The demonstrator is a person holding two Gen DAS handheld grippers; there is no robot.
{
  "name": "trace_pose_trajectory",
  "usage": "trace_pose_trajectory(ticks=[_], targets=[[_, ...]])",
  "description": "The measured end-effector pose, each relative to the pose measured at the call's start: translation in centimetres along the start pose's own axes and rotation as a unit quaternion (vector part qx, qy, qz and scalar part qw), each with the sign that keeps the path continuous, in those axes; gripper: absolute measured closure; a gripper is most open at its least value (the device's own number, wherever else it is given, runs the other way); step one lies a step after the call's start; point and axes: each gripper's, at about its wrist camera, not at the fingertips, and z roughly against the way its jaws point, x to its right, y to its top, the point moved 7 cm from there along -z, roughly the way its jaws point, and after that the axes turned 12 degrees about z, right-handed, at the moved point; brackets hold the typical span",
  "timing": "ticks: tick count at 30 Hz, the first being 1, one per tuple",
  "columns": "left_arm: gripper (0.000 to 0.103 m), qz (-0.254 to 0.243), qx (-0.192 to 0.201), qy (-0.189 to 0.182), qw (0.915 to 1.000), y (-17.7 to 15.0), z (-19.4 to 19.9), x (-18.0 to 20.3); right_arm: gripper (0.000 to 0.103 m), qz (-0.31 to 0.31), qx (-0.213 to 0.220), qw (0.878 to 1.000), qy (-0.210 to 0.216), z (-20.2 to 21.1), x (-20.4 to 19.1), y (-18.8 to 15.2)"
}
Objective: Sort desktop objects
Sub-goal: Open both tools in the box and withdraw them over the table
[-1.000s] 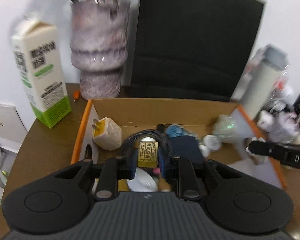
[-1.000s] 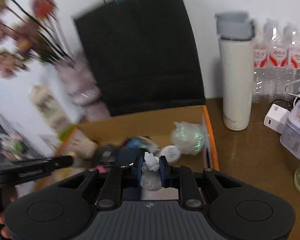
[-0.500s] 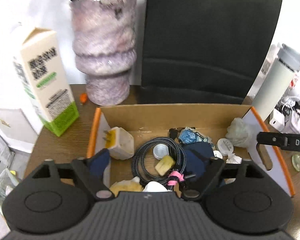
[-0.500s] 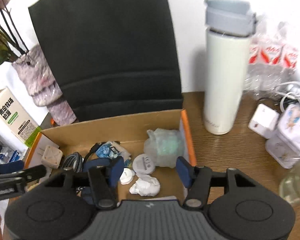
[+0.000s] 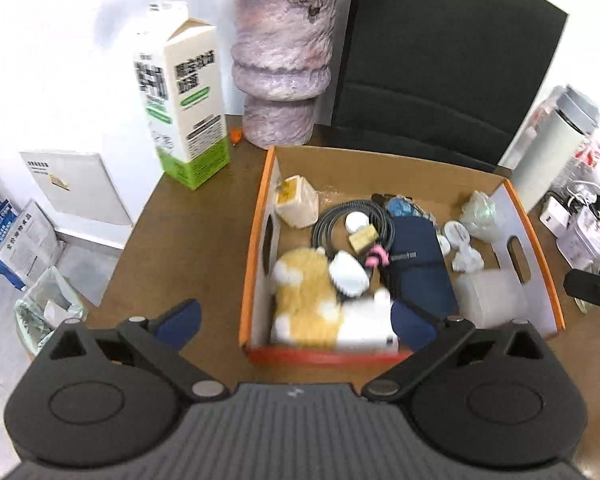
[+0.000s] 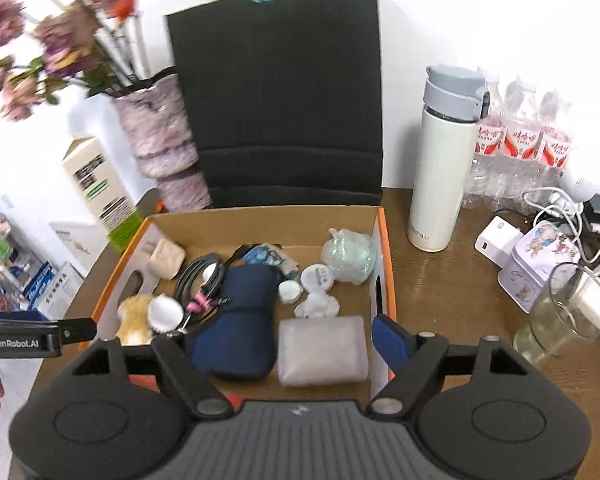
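While both hand-held grippers (image 5: 296, 322) (image 6: 278, 338) spread empty, cardboard box (image 5: 256, 248) holding coiled cable (image 5: 332, 222), navy pouch (image 6: 236, 320) (folded), plush toy (image 5: 304, 292)

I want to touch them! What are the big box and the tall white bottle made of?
The box looks like cardboard: matte brown inside, orange edges, cut-out handles. The tall white bottle is probably painted metal with a grey plastic lid: smooth, faintly shiny, though I can't be sure.
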Motion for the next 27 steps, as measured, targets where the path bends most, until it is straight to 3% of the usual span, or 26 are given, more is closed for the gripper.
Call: trace_pose_trajectory(ticks=[7,14,21,27], targets=[[0.000,-0.028,0.048,-0.033,0.9979,-5.5,5.1,0.1,0.020,0.025,0.059,0.998,0.017,4.2,-3.1,-3.8],[0.000,-0.053,0.100,-0.037,0.9929,-14.4,6.9,-0.8,0.019,0.062,0.104,0.993,-0.002,7.0,-5.4,-11.8],[0.000,-0.031,0.090,-0.055,0.9939,-24.0,6.2,-2.5,0.018,0.033,0.116,0.993,0.000,8.1,-5.9,-20.9],[0.000,-0.012,0.110,-0.064,0.9917,-30.6,7.2,-4.5,0.018,0.028,0.121,0.992,-0.018,9.9,-7.5,-27.6]])
